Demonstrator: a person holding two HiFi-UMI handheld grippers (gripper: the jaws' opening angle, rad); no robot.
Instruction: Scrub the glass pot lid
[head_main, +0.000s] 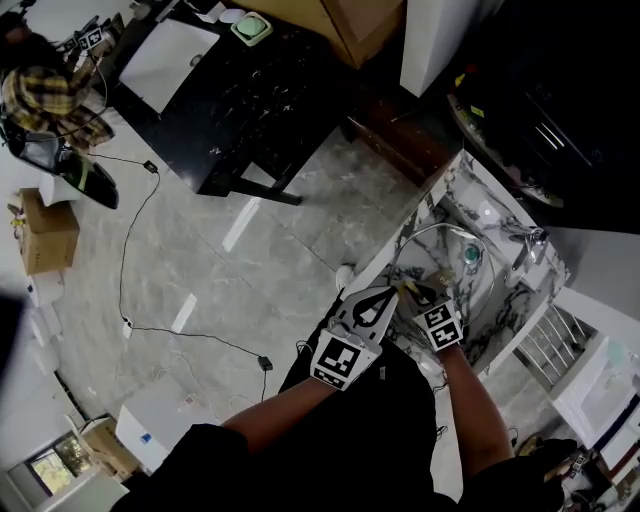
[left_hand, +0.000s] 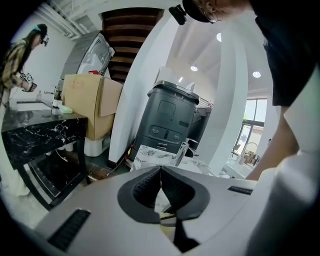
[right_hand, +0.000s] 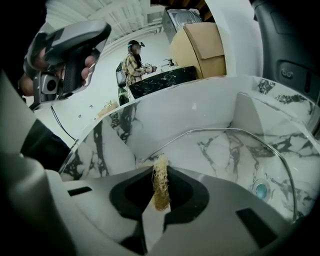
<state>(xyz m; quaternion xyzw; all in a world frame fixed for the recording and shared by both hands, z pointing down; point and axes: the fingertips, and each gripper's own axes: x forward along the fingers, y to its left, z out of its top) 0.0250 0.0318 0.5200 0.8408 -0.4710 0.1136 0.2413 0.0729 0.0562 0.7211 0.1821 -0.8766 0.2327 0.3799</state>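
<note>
The glass pot lid lies in the marble sink; its metal rim arcs ahead of my right gripper. My right gripper is shut on a yellowish fibre scrubber that sticks out past the fingertips, just short of the lid's near rim. In the head view the right gripper sits over the sink's near edge. Beside it, my left gripper is shut with nothing between its tips and points away over the counter. A teal round piece shows through the glass.
A chrome faucet stands at the sink's far side. Behind are a dark grey bin, a cardboard box and a black marble table. A person stands far left; cables cross the floor.
</note>
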